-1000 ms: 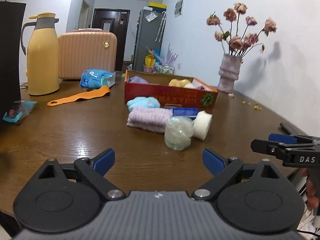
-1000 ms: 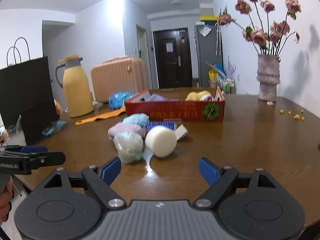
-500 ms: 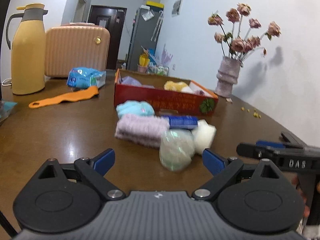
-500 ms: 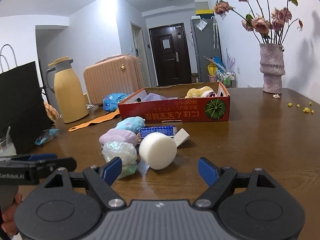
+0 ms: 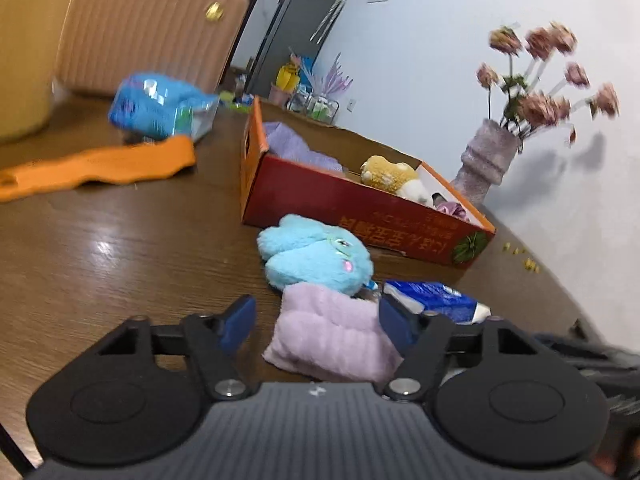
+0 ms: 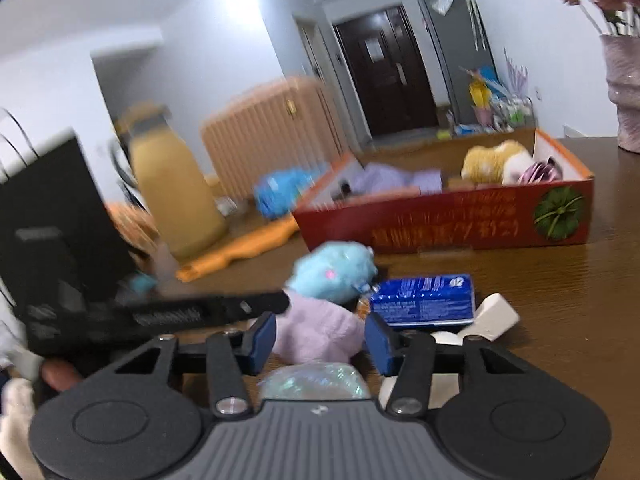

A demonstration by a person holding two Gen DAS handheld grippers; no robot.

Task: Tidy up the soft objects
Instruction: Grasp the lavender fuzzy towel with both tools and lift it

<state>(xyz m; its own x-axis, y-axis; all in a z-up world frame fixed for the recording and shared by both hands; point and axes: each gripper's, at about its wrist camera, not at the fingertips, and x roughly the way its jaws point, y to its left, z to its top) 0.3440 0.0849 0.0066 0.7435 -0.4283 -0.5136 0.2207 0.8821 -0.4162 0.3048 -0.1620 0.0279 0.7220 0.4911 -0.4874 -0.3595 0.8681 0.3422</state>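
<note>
Left gripper jaws just closing around lilac towel, left pad clear of it. Right gripper also closing, iridescent ball below; contact unclear.

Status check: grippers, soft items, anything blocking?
Left gripper closing around lilac folded towel, right pad touching. Right gripper closing over iridescent bag. Red cardboard box unobstructed.

Lilac folded towel beside blue plush, before red box.
</note>
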